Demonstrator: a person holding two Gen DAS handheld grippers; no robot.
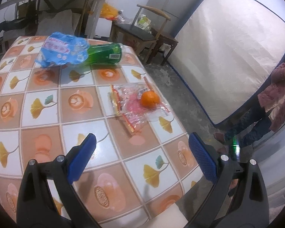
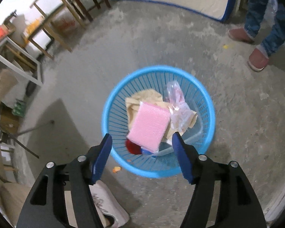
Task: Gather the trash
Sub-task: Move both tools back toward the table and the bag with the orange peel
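My left gripper (image 1: 141, 140) is open and empty above the patterned table (image 1: 47, 117). Ahead of it lie a clear pink wrapper (image 1: 131, 104) with an orange (image 1: 150, 99) on it, and farther off a blue plastic bag (image 1: 62, 50) beside a green bottle (image 1: 104, 53). My right gripper (image 2: 141, 139) is open above a blue basket (image 2: 205, 102) on the floor. A pink sponge-like pad (image 2: 149, 126) sits between the jaws, over the basket, not gripped. The basket also holds beige paper (image 2: 142, 98) and a clear bag (image 2: 177, 106).
A mattress (image 1: 231, 51) leans against the wall right of the table. A wooden chair (image 1: 142, 28) stands behind the table. A person in slippers (image 2: 256, 60) stands beyond the basket. A white shoe (image 2: 112, 207) is under my right gripper. Table legs (image 2: 47, 24) stand at left.
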